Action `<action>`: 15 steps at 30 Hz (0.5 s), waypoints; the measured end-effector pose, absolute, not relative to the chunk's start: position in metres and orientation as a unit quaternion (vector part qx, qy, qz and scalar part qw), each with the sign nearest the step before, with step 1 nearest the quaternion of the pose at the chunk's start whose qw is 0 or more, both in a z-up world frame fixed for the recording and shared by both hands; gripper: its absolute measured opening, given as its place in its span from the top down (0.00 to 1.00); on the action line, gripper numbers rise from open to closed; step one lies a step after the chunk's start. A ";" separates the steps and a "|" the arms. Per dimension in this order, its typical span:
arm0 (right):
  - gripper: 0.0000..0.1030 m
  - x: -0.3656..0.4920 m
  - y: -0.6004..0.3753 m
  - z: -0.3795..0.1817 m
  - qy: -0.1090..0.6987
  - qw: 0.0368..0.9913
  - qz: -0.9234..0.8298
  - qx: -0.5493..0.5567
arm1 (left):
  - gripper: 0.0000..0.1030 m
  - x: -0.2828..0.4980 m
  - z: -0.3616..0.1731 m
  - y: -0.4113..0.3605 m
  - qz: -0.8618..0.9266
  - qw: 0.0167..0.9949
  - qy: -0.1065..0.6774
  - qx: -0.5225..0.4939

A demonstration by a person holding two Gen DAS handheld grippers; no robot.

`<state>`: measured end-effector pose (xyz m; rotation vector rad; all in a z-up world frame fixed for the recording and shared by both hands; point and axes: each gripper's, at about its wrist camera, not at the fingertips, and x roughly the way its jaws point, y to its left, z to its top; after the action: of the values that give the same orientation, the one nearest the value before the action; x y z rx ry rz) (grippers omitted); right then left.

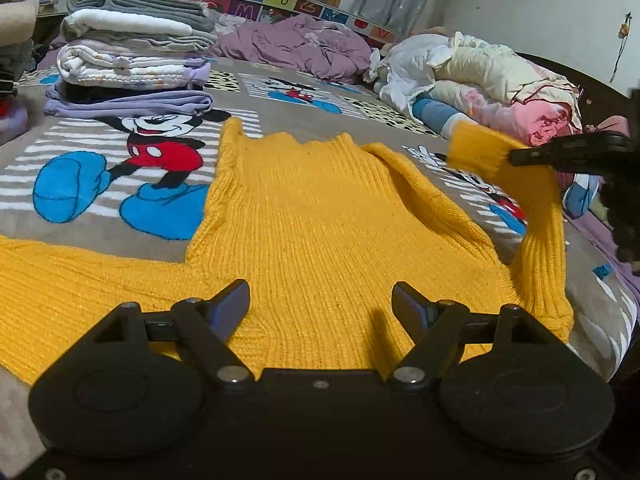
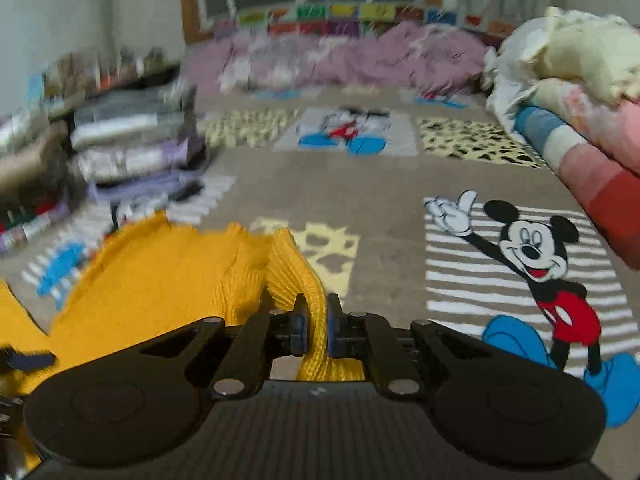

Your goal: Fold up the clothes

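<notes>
Gripping now: your right gripper (image 2: 317, 330) has its jaws closed down to a narrow gap, pinching a ribbed yellow sleeve (image 2: 298, 280) between the blue pads (image 2: 303, 330).
Right gripper from the other side: in the left wrist view it (image 1: 516, 157) comes in from the right edge, holding the sleeve cuff (image 1: 478, 148) lifted off the bed, with the rest of the sleeve hanging down to the sweater's shoulder.
Left gripper: your left gripper (image 1: 320, 306) stands wide open, with nothing between its fingers (image 1: 234, 304); it hovers low over the near part of the sweater, and whether the tips touch the knit you cannot tell.
Yellow knit sweater: it (image 1: 304, 216) lies flat on the Mickey Mouse blanket (image 1: 132, 148), its body running away from you, its other sleeve (image 1: 60, 280) spread out flat to the left.
Folded stack: a pile of folded clothes and blankets (image 1: 132, 52) sits at the far left of the bed, apart from the sweater.
Loose bedding: a purple quilt (image 1: 296, 46) is bunched along the far edge, and a heap of white, cream and pink bedding (image 1: 488, 80) lies at the right.
Right wrist view: its left half is motion-blurred.
</notes>
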<state>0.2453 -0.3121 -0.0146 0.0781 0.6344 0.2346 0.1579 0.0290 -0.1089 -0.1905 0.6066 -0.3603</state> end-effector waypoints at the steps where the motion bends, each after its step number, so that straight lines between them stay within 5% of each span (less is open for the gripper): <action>1: 0.90 0.237 -0.322 -0.013 0.298 0.946 0.112 0.059 | 0.24 0.158 -0.109 0.029 -0.176 0.934 0.296 -0.093; 15: 0.90 0.140 -0.441 -0.068 0.168 0.921 0.032 0.350 | 0.24 0.155 -0.111 0.028 -0.175 0.935 0.295 -0.087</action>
<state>0.1401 -0.4408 -0.0675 0.7192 0.3447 0.0667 0.1554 0.0279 -0.1108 -0.1774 0.6032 -0.3572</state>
